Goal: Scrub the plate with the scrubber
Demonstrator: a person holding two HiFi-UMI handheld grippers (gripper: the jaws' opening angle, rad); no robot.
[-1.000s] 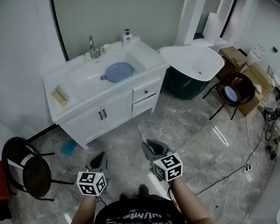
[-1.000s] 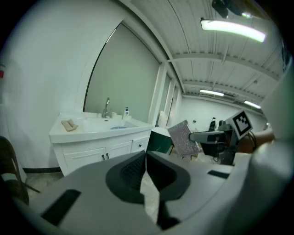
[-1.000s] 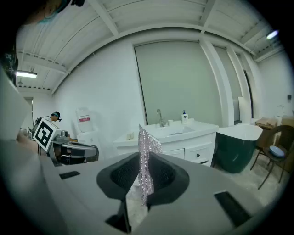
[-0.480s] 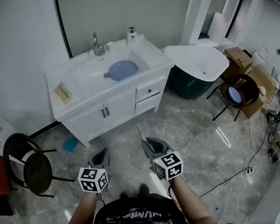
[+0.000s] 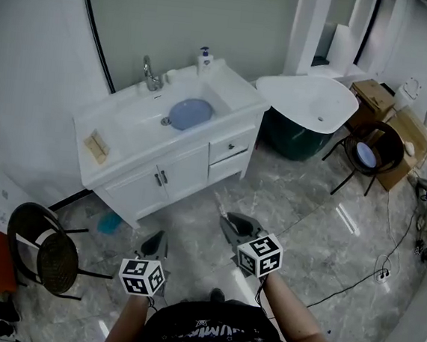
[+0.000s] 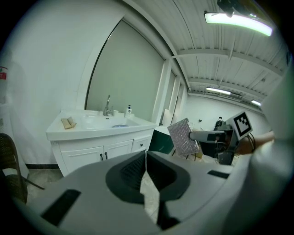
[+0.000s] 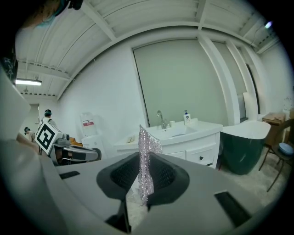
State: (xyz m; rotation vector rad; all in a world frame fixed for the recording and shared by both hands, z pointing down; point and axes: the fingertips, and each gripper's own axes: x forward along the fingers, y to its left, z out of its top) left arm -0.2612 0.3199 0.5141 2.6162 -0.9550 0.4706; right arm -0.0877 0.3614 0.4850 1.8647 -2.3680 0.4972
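1. A dark round chair [image 5: 47, 257] stands on the floor left of the vanity [image 5: 177, 163]. Only the head view shows it whole.
2. A tan pad [image 5: 96, 146] lies on the vanity's left end. The blue plate [image 5: 191, 114] lies in the vanity's basin, just in front of the faucet [image 5: 149, 72]. The gripper views see the basin almost edge-on and show the plate as a thin blue sliver.
3. The left gripper [image 5: 156, 238] is held over the floor in front of the vanity, well apart from it. Its own view shows the jaws pressed together with nothing between them.
4. The right gripper [image 5: 231, 222] is beside it, also in front of the vanity. Its jaws are clamped on the silvery scrubber [image 7: 144, 160], which is edge-on in that gripper's view. The left gripper view alone shows the scrubber's flat mesh face.
5. A white tub [image 5: 314, 101] stands right of the vanity.
6. Compared with a second ago, the vanity and plate sit slightly farther right and lower in the head view. Both grippers have the same pose and grip.
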